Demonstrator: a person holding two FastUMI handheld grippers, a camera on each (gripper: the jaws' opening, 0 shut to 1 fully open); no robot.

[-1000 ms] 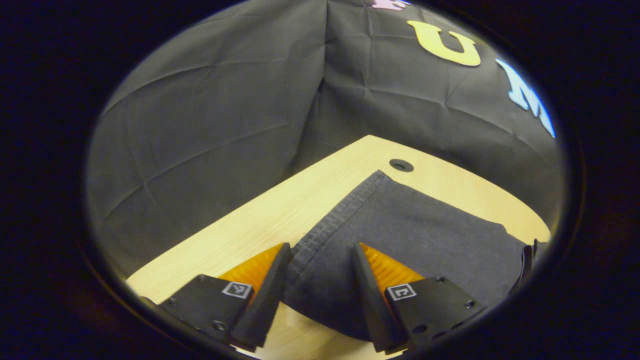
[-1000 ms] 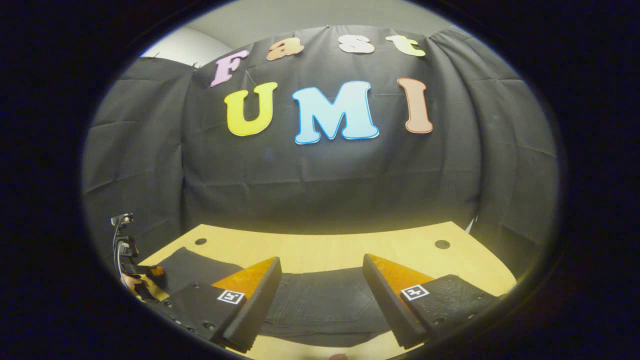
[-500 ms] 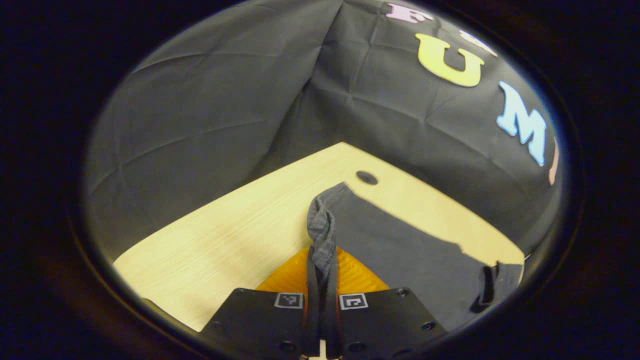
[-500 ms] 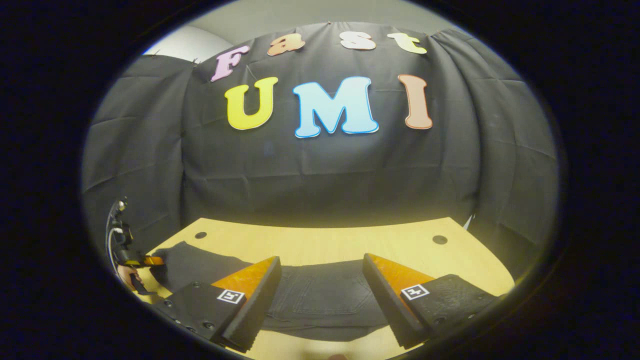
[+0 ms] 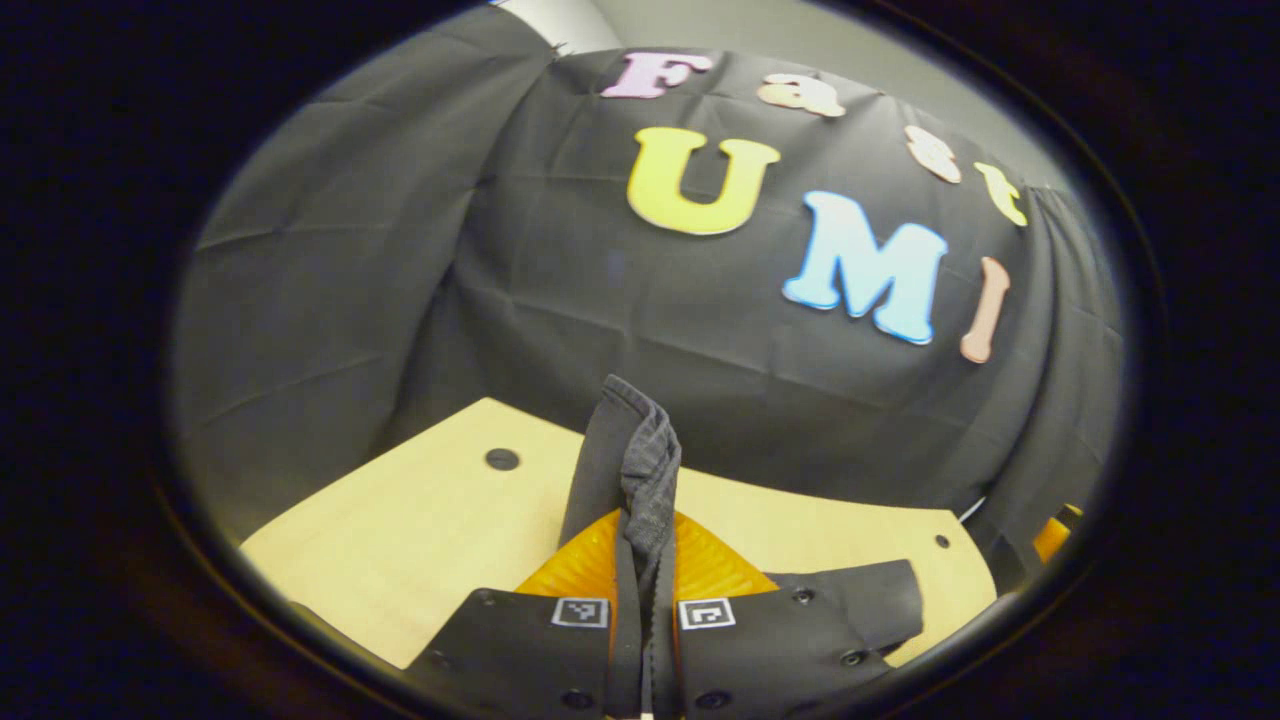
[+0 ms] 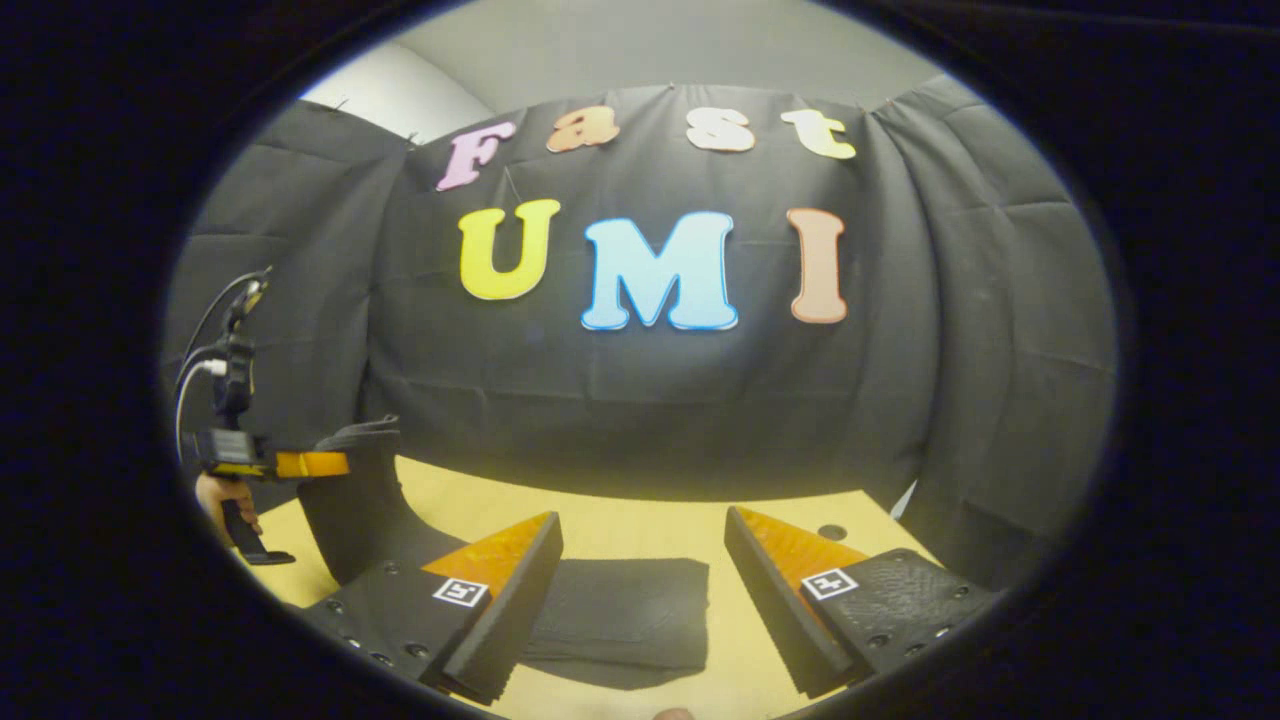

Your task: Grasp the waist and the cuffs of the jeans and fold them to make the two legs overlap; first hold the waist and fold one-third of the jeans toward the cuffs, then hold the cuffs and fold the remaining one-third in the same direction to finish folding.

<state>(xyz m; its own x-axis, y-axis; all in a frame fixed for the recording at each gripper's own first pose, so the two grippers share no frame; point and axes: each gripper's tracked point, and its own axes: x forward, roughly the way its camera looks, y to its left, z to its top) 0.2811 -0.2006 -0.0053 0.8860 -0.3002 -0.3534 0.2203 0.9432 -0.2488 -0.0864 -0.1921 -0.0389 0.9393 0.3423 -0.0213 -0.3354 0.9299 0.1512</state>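
Now that the left gripper (image 5: 643, 600), pinching the jeans (image 5: 640, 470), has lifted them, the right gripper (image 6: 640, 590) waits spread.

Near edge of jeans (image 6: 620, 620) hidden behind right gripper's fingers (image 6: 500, 610); clamped cuff (image 5: 640, 470) buried between left gripper's fingers (image 5: 560, 570).

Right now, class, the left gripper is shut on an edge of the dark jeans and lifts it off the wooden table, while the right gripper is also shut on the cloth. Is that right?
Not quite. The right gripper is open, its fingers apart over the jeans on the table, as the right gripper view shows. The left gripper is indeed shut on the lifted edge.
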